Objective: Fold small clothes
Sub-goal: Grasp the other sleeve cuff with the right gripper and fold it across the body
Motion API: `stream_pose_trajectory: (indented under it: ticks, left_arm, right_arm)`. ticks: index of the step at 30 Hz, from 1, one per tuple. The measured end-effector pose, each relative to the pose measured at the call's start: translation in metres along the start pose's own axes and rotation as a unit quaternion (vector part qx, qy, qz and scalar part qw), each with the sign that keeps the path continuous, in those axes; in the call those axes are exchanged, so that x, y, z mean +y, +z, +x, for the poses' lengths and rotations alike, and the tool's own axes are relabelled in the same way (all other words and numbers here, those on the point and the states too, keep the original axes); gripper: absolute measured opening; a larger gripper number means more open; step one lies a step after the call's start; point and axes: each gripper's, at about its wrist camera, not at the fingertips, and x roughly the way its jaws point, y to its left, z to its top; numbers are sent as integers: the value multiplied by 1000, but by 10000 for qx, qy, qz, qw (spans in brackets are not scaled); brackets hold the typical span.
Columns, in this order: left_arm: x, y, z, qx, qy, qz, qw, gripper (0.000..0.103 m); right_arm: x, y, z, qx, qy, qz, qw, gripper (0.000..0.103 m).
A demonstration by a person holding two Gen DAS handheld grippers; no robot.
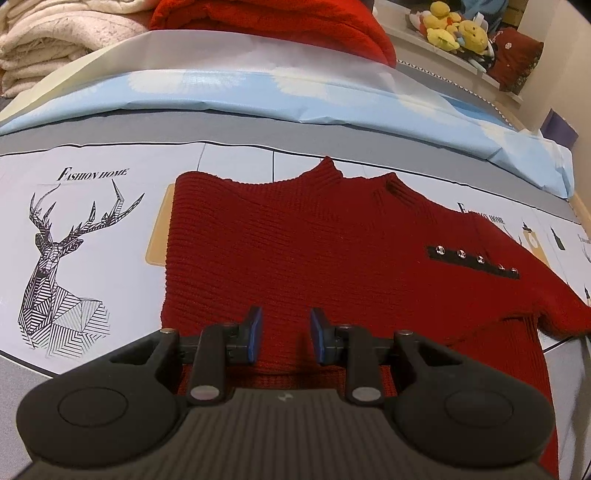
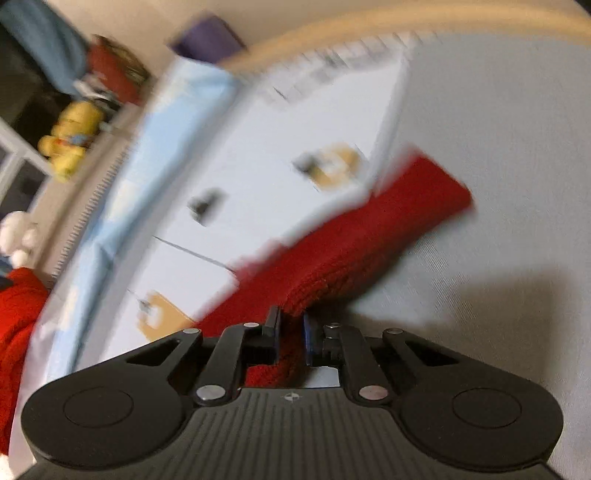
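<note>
A dark red knit sweater [image 1: 295, 251] lies flat on the printed mat [image 1: 92, 177], collar toward the far side. A black strip with shiny studs sits on its right shoulder. In the left wrist view my left gripper [image 1: 286, 332] hangs just over the sweater's lower body, its blue pads apart with only flat knit showing between them. The right wrist view is blurred by motion. There my right gripper [image 2: 291, 328] is shut on the red sleeve [image 2: 369, 240], whose fabric is pinched between the pads; the cuff end stretches away to the upper right over grey cloth.
A folded cream blanket [image 1: 55, 40] and a heap of red clothing [image 1: 277, 22] lie at the far edge behind a light blue sheet [image 1: 258, 92]. Yellow plush toys [image 1: 454, 29] sit on a shelf at the back right. A deer print [image 1: 66, 258] marks the mat's left part.
</note>
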Motion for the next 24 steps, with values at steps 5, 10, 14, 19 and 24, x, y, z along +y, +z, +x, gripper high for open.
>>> stream_pose_trajectory:
  ticks: [5,10,14,19,24]
  left_arm:
    - [5,0,-2,-7,8,-32,10000,31]
    - [13,2,-5,-26,30,-148,9999,31]
    - [21,3,-9,-47,68,-184,9998,31]
    - [39,7,-15,-105,129,-391,9991,31]
    - [51,10,-18,-115,109,-628,9979,31]
  right_arm:
    - [-15,-7,23,545,-644,384,9957,21]
    - [-19,-13,28,505,-743,515,9946,16]
    - [9,-15,12,-83,-812,9,9967,12]
    - [142,-73,-51,-1668,16,-2897,9425,11]
    - [230,-206,-114,-1586,2116,-4871,8323,12]
